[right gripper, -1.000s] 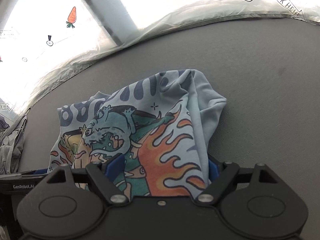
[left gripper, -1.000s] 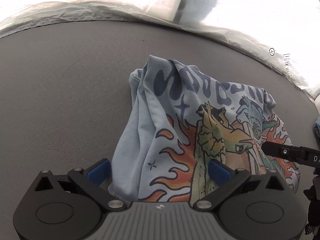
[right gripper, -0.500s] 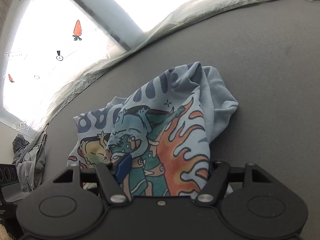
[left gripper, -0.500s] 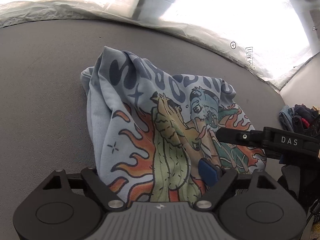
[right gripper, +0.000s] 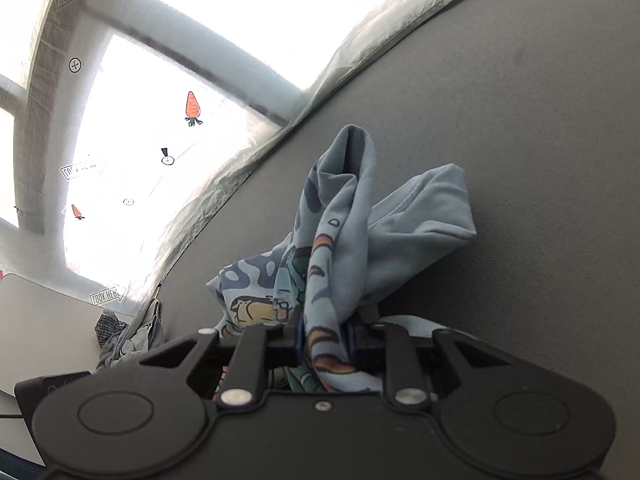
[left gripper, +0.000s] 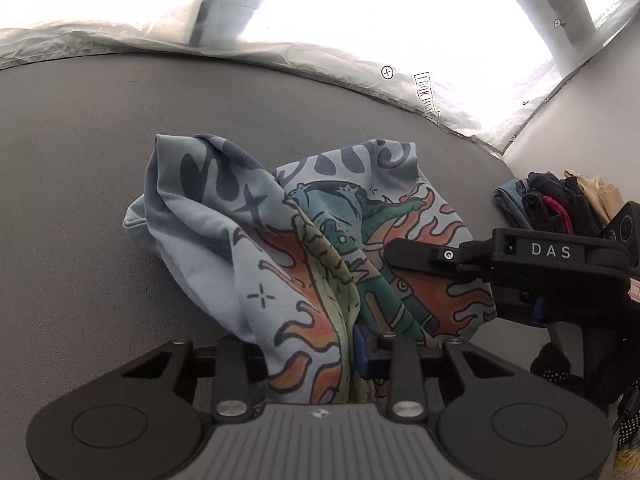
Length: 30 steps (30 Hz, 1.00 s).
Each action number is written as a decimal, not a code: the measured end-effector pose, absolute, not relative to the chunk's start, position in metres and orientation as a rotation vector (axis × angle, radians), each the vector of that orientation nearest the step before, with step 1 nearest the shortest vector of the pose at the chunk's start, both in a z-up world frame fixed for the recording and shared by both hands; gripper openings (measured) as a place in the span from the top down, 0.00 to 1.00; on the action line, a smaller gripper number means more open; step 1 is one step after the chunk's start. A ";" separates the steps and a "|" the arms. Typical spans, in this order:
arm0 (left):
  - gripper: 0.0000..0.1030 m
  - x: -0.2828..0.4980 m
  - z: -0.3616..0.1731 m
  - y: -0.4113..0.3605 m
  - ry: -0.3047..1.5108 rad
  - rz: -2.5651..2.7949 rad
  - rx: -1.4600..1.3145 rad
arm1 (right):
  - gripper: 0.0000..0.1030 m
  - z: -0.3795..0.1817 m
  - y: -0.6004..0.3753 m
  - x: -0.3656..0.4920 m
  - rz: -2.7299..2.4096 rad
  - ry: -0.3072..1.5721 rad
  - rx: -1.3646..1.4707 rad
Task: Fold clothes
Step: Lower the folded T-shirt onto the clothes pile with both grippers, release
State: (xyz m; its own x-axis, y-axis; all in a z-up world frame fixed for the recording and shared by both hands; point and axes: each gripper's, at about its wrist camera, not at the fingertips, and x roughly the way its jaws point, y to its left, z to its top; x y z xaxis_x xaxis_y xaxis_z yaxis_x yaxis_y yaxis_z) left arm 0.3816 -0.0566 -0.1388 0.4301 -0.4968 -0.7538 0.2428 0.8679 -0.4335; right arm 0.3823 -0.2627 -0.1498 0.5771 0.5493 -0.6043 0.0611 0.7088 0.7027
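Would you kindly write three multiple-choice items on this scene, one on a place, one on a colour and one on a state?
1. Where does the pile of other clothes lie in the left wrist view?
A. At the right edge of the table
B. On top of the T-shirt
C. Between the left gripper's fingers

2. What is the base colour of the T-shirt?
A. Bright red
B. Light blue
C. Black

3. What is between the fingers of the right gripper?
A. Nothing
B. A carrot
C. Bunched T-shirt fabric

Answers:
1 A, the pile sits at the far right of the grey table, apart from the T-shirt.
2 B, the plain cloth around the flame print is light blue.
3 C, a fold of the T-shirt runs between the closing jaws.
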 end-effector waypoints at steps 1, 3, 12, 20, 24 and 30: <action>0.66 0.375 -0.135 -0.060 1.022 -0.477 -0.272 | 0.79 -0.144 -0.262 0.374 0.319 0.919 0.730; 0.66 0.362 -0.126 -0.065 1.004 -0.492 -0.263 | 0.79 -0.134 -0.263 0.358 0.318 0.895 0.722; 0.66 0.324 -0.068 -0.090 0.874 -0.626 -0.198 | 0.80 -0.083 -0.295 0.291 0.274 0.715 0.772; 0.66 0.322 -0.030 -0.155 0.792 -0.778 -0.160 | 0.80 -0.041 -0.348 0.246 0.161 0.558 0.763; 0.66 0.320 -0.014 -0.199 0.755 -0.836 -0.144 | 0.80 -0.027 -0.383 0.228 0.122 0.501 0.756; 0.66 0.313 0.002 -0.250 0.711 -0.885 -0.102 | 0.80 -0.012 -0.450 0.209 0.082 0.430 0.765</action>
